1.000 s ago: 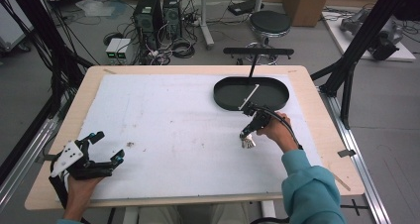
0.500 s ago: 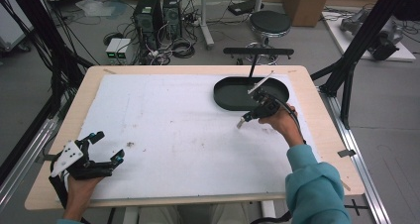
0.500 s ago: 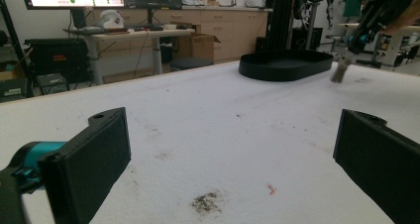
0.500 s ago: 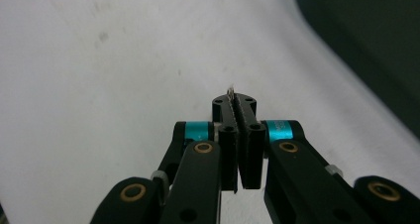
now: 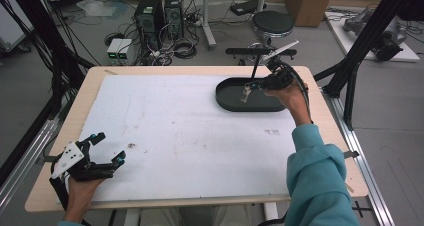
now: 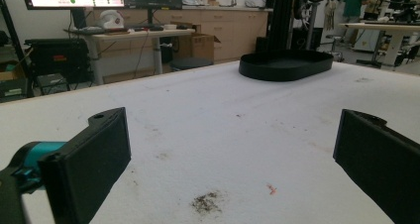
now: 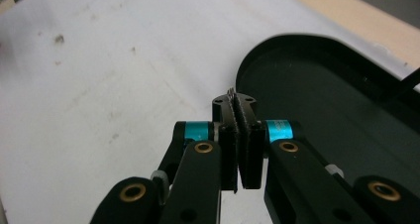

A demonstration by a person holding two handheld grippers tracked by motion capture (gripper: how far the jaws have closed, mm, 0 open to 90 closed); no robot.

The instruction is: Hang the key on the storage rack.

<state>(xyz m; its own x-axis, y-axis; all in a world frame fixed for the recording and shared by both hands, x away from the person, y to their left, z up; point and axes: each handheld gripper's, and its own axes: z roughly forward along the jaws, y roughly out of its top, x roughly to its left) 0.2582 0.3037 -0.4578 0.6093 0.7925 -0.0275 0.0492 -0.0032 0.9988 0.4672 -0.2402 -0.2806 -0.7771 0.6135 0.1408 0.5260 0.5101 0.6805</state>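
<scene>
Jaws of your right gripper (image 7: 240, 149) clench a thin metal piece (image 5: 245, 93), poised over the black tray (image 5: 230, 102), presumably for dropping; your left gripper (image 6: 228, 157) rests released on the bench (image 5: 190, 136).

White mat (image 5: 185, 131) is lying bare across most of the tabletop (image 5: 65, 131), so wide free room from left edge to centre. Only obstacle: black oval tray (image 5: 227, 98), sitting near the far right corner. R gripper (image 5: 248, 89) is hovering over the tray w/ jaws pinched on a small flat item (image 7: 234, 102), taking up the space above it. L gripper (image 5: 107, 150) is sitting at the near left corner, jaws spread wide, nothing btw them but stained mat.
</scene>
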